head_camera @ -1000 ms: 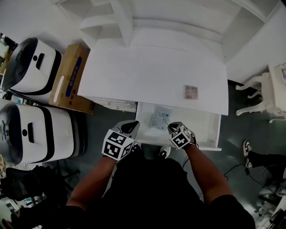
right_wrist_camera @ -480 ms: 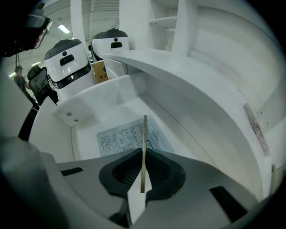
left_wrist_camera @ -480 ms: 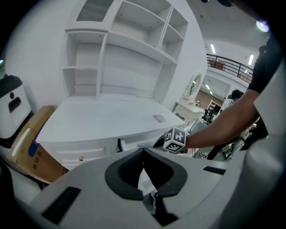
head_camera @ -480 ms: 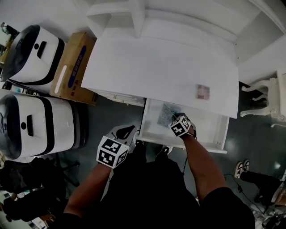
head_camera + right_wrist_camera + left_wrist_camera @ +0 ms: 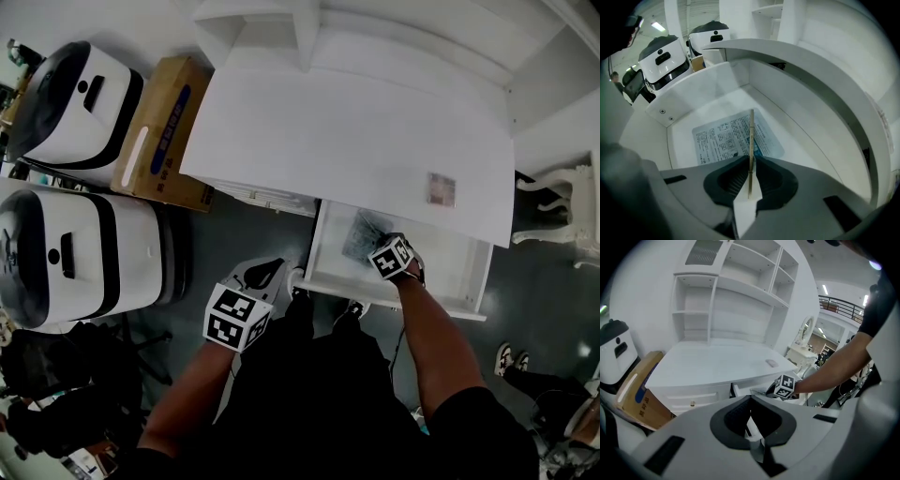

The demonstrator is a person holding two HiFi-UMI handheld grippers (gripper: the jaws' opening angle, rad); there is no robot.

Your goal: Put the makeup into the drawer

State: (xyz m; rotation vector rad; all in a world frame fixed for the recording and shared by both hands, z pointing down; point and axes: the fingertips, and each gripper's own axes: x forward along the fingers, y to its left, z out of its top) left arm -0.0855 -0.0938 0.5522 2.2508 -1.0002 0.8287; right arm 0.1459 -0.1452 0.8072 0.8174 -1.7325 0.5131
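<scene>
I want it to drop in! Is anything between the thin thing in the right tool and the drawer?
Nothing visible. The right tool holds the thin item over the open drawer; only a printed packet lies flat on its floor.

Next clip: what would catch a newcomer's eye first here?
The right gripper, shut on a thin flat item seen edge-on, hangs over the open drawer, where a printed packet lies flat. On the white desk above, a small square item sits near the right edge.
</scene>
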